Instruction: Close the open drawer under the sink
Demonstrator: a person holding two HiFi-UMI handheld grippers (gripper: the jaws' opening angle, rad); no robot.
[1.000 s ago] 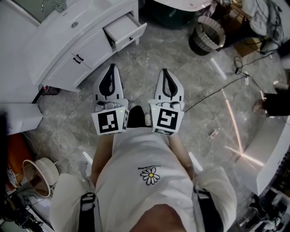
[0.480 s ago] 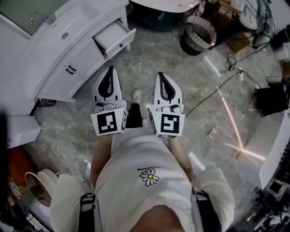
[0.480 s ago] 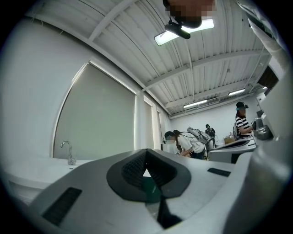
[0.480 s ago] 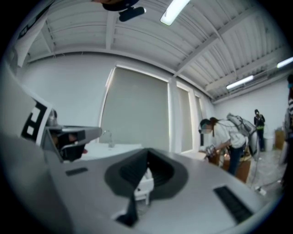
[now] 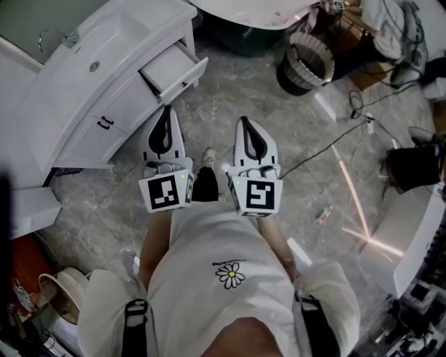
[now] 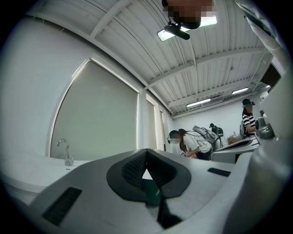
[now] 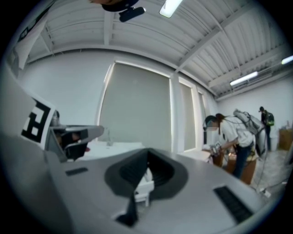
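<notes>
The white sink cabinet point(image 5: 66, 104) stands at the upper left of the head view, and its top drawer point(image 5: 174, 70) is pulled out over the grey stone floor. My left gripper point(image 5: 165, 111) is shut and empty, pointing at the cabinet a short way below the drawer front. Shut and empty as well, my right gripper point(image 5: 246, 122) is held beside it, to the right of the drawer. The left gripper view has closed jaws point(image 6: 146, 151) with the faucet point(image 6: 64, 151) beyond. In the right gripper view, a bit of the white drawer point(image 7: 145, 185) shows through the closed jaws point(image 7: 147, 151).
A dark round basket point(image 5: 306, 61) stands at the top right with cables point(image 5: 334, 143) trailing over the floor. A bucket point(image 5: 59, 287) and a white box point(image 5: 28, 206) sit at the left. A white tub edge point(image 5: 258, 8) is at the top. A person point(image 7: 231, 137) bends over in the background.
Both grippers have moved forward toward the sink cabinet, and the open drawer now lies closer to the left gripper's tips. Both stay shut.
</notes>
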